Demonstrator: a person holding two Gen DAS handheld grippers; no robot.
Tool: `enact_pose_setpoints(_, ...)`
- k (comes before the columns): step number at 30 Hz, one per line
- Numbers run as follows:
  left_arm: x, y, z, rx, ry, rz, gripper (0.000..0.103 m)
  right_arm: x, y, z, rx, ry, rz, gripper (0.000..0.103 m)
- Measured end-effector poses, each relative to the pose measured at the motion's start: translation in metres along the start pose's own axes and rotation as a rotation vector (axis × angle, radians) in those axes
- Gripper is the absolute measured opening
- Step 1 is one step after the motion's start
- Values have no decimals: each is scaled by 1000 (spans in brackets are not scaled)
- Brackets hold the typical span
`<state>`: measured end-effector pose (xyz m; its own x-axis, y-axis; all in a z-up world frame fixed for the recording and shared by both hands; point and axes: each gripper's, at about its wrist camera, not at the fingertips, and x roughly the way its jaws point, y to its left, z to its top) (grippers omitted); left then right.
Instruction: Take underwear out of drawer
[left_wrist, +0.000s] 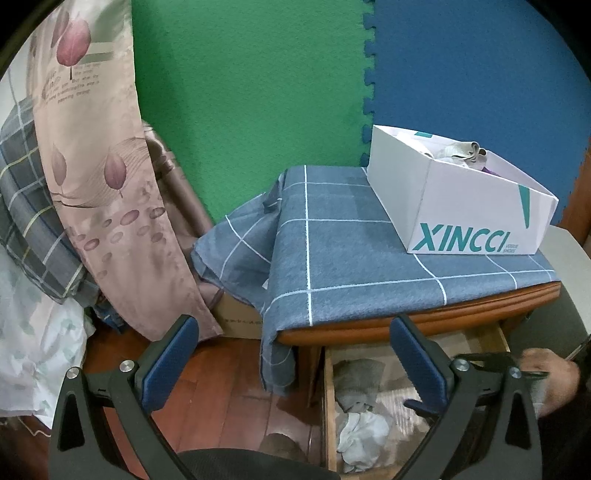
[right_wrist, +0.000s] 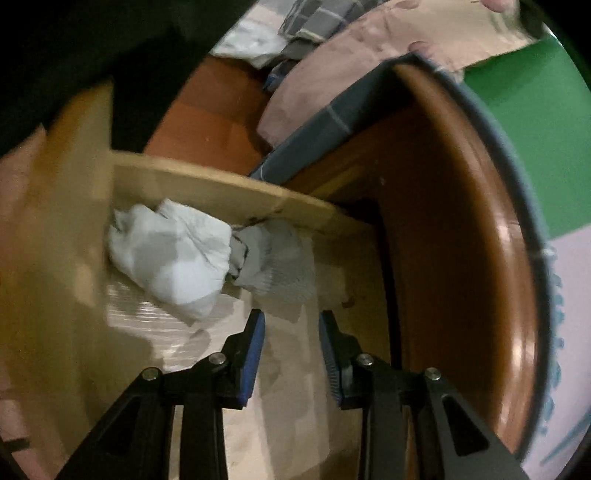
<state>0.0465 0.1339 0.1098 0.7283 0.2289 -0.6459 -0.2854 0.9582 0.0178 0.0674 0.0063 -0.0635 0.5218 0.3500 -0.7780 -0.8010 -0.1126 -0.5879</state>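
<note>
The wooden drawer (left_wrist: 329, 406) stands pulled out under the nightstand. A crumpled white underwear (right_wrist: 170, 254) and a grey one (right_wrist: 277, 258) lie inside against the drawer's wall (right_wrist: 221, 188). Both also show in the left wrist view, the grey piece (left_wrist: 358, 380) above the white piece (left_wrist: 364, 435). My right gripper (right_wrist: 291, 315) hangs over the drawer floor just short of the grey piece, its jaws narrowly apart with nothing between them. A hand (left_wrist: 554, 376) holds it at the drawer's right side. My left gripper (left_wrist: 295, 325) is wide open and empty above the drawer's front left.
A white XINCCI shoebox (left_wrist: 461, 206) with clothes in it sits on the nightstand's blue checked cloth (left_wrist: 351, 258). Pink flowered bedding (left_wrist: 110, 184) and a checked pillow (left_wrist: 33, 221) hang at the left. Red-brown wood floor (left_wrist: 221, 387) lies below.
</note>
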Motion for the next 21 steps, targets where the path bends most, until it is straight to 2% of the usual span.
enact_pose_setpoints(5,0,8,-2,-15,3,-3,103,28,7,5,-106,-3,-30,36)
enact_pose_setpoints(7,-1,11,-2,-27,5,-8,103,38,13,7,-147,-7,-21,48)
enact_pose_setpoints(11,-1,14,-3,-41,8,-11,103,52,18,14,-197,-15,-21,53)
enact_pose_setpoints(13,-1,15,-3,-45,8,-15,103,55,15,16,-194,-23,-8,65)
enact_pose_setpoints(21,-1,22,-2,-70,10,-38,103,76,28,21,-330,6,21,75)
